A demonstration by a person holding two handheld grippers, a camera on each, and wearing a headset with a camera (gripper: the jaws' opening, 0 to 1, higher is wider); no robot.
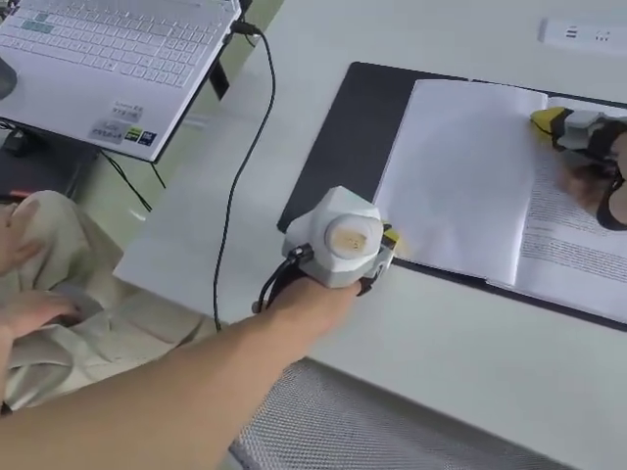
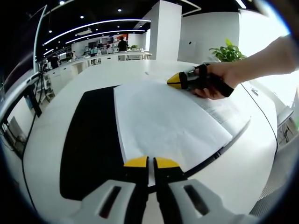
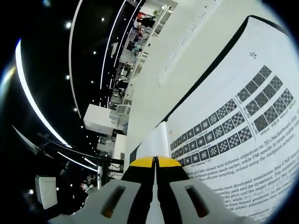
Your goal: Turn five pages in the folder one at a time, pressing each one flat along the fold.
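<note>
Clamping tight, left gripper (image 2: 148,162) meets the page (image 2: 163,121) at its six-o'clock edge; paper between jaws unclear. Right gripper (image 1: 539,119), jaws together, blurs off-frame at two o'clock in head view.

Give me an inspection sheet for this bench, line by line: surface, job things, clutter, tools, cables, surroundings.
Surface: white table, no marks seen.
Job's things: black folder lying open; blank page on its left, printed page on its right.
Clutter: open laptop left of the folder; socket strip at the far edge.
Tools: left tool, jaws together at the blank page's near edge; right tool, jaws together, resting at the fold.
Cables: black cable runs from the laptop along the table's left edge.
Surroundings: open office with desks; potted plant.
</note>
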